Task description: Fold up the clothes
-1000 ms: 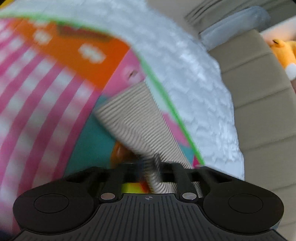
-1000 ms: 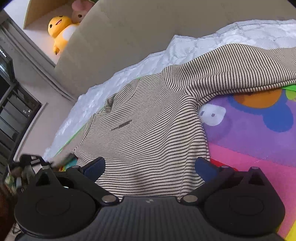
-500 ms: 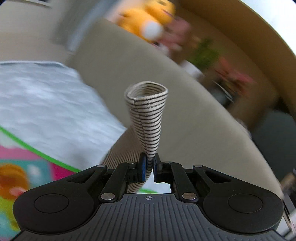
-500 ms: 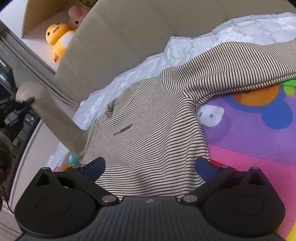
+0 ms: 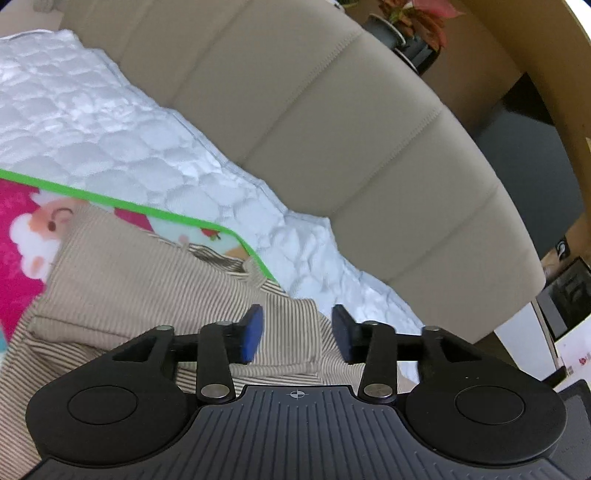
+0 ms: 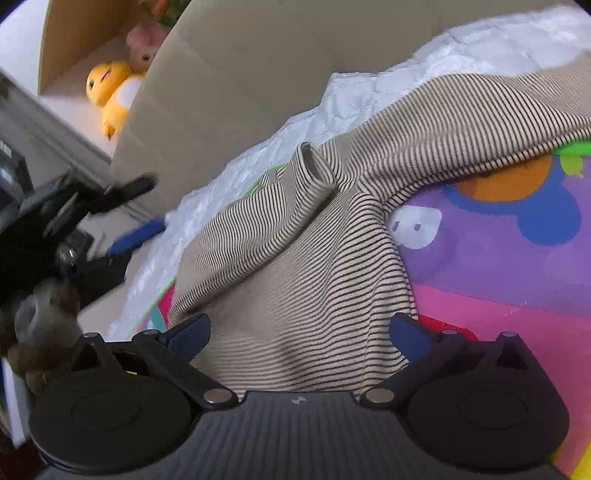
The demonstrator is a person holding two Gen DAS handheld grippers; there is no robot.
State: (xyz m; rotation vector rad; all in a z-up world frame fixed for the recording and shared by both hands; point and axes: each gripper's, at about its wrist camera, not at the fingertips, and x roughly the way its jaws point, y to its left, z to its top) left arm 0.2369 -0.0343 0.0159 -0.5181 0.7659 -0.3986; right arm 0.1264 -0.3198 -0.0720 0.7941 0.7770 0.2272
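A beige, black-striped long-sleeve top (image 6: 306,273) lies on a colourful play mat (image 6: 498,258). One sleeve (image 6: 295,199) is folded in across the chest, its cuff (image 6: 314,162) near the collar; the other sleeve (image 6: 480,110) stretches right. My right gripper (image 6: 299,332) is open over the hem, nothing between its fingers. In the left wrist view the striped top (image 5: 129,288) lies below my left gripper (image 5: 297,334), which is open and holds nothing. The left gripper (image 6: 136,210) also shows, blurred, at the left of the right wrist view.
The mat sits on a white quilted cover (image 5: 110,140) against a beige padded headboard (image 5: 351,147). A yellow plush toy (image 6: 110,92) and a pink one (image 6: 144,40) sit on a ledge behind. A potted plant (image 5: 413,26) stands beyond the headboard.
The left gripper carried the sleeve up and over the chest, then opened and let it go. The sleeve now lies folded across the top. The right gripper stayed open over the hem.
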